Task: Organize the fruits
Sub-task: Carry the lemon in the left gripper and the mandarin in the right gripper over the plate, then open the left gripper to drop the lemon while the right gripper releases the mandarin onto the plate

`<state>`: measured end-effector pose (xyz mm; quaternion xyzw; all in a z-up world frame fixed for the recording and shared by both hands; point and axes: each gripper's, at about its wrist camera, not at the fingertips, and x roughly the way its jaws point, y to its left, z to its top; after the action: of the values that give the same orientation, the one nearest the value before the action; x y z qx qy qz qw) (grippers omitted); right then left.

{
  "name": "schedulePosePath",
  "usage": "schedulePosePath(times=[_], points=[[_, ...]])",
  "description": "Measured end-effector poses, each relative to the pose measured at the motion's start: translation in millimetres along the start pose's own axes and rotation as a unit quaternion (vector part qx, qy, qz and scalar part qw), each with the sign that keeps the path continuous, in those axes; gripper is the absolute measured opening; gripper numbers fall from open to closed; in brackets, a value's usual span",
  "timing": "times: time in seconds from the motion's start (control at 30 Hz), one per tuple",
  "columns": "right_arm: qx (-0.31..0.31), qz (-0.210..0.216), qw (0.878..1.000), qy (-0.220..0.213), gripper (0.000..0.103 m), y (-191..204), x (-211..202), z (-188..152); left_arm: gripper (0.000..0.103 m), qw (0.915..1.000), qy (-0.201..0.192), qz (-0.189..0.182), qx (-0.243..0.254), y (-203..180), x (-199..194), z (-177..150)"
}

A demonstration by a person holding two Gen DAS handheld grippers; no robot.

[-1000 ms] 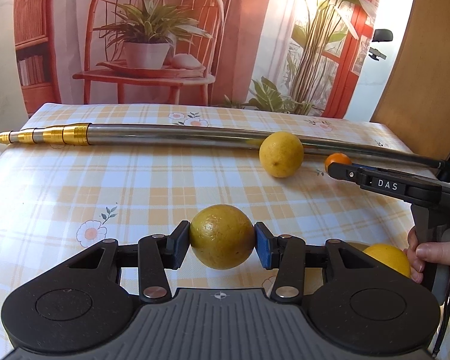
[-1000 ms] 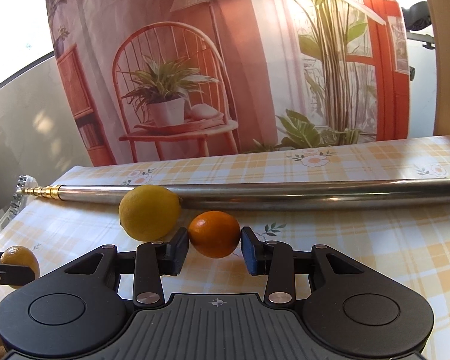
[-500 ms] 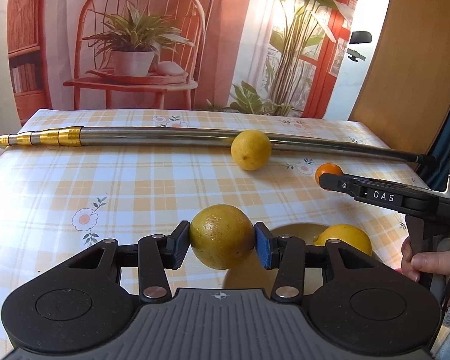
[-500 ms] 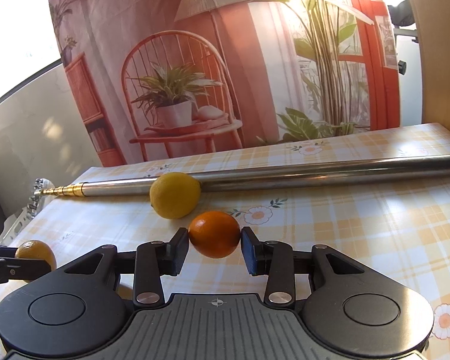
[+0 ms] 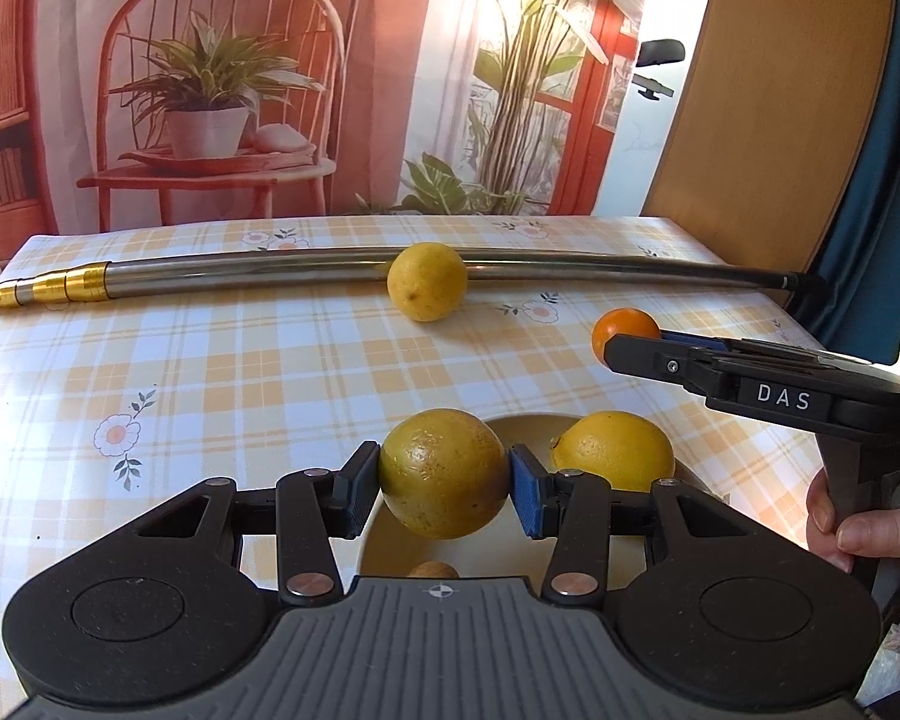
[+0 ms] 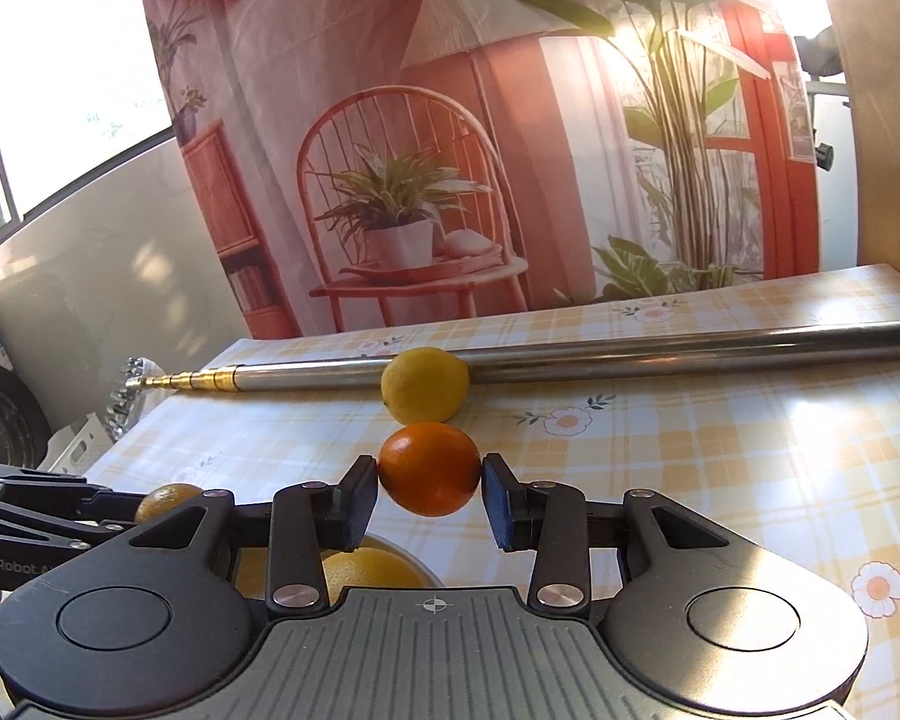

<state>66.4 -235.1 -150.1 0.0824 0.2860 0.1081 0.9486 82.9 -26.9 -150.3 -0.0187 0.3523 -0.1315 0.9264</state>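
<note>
Your left gripper (image 5: 444,483) is clamped on a dull yellow fruit (image 5: 442,474), held above a pale plate (image 5: 525,429). A lemon (image 5: 615,450) lies in that plate just right of the pads. Your right gripper (image 6: 429,495) pinches a small orange (image 6: 429,468) off the checked tablecloth (image 6: 690,456). Beyond its tips, another lemon (image 6: 425,383) rests against a long metal pole (image 6: 660,351).
</note>
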Motion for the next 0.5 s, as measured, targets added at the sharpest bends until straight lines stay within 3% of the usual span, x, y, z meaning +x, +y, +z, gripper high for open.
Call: schedulePosePath(times=[0.5], points=[[0.012, 0.002, 1.000, -0.008, 0.035, -2.0, -12.5, -1.4, 0.048, 0.9978, 0.038, -0.019, 0.051, -11.9, 29.8, 0.7]])
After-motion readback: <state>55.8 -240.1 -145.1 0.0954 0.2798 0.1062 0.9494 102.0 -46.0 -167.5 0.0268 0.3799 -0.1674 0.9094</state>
